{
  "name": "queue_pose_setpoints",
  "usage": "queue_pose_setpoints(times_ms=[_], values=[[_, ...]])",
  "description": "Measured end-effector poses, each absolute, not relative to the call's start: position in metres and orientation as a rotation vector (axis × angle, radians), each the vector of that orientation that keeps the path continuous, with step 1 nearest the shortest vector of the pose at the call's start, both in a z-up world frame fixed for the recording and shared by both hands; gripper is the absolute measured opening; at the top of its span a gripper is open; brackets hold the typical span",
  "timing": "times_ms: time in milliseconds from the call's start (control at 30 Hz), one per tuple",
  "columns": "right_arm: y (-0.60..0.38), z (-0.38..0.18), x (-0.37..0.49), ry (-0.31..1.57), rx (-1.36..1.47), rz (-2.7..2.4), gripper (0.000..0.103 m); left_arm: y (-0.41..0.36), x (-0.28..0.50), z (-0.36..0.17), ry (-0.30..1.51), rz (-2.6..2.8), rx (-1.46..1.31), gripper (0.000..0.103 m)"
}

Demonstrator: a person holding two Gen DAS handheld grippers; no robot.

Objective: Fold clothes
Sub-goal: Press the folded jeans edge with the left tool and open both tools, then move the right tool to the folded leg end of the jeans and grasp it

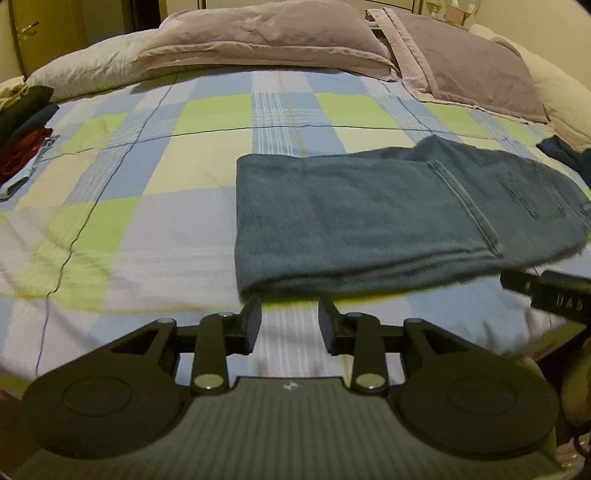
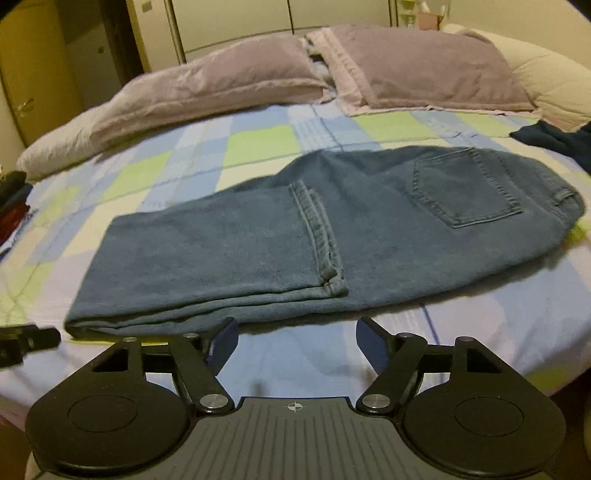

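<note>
Denim: blue jeans lie folded over on the bed, legs doubled back so the hem sits on the seat, back pocket facing up. They lie crosswise on the checked blue/green bedspread, near the front edge of the bed.

Left tongs spread, holding nothing, just short of the folded left corner of the jeans. Right tongs spread wider, also holding nothing, just short of the near long edge of the jeans.

Two mauve pillows at the head of the bed. Pile of dark and red clothes on the left edge of the bed, another dark garment on the right, both well apart from the jeans.
</note>
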State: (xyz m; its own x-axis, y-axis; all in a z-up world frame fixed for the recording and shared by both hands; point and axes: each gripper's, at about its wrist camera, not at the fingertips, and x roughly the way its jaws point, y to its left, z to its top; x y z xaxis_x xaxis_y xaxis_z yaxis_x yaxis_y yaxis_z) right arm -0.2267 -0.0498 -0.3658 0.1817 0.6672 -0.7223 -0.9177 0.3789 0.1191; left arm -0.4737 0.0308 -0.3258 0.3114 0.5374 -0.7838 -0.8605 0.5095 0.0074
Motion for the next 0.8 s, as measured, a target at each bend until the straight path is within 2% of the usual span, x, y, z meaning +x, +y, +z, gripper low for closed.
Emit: queue_pose_setpoints(times_ms=[167, 800], values=[[-0.074, -0.348, -0.237, 0.784, -0.343, 1.155, 0.074, 0.003, -0.482, -0.311, 0.808, 0.99, -0.42, 0.04], [-0.124, -0.335, -0.253, 0.791, -0.295, 1.13, 0.074, -0.034, -0.48, -0.296, 0.799, 0.97, -0.342, 0.044]])
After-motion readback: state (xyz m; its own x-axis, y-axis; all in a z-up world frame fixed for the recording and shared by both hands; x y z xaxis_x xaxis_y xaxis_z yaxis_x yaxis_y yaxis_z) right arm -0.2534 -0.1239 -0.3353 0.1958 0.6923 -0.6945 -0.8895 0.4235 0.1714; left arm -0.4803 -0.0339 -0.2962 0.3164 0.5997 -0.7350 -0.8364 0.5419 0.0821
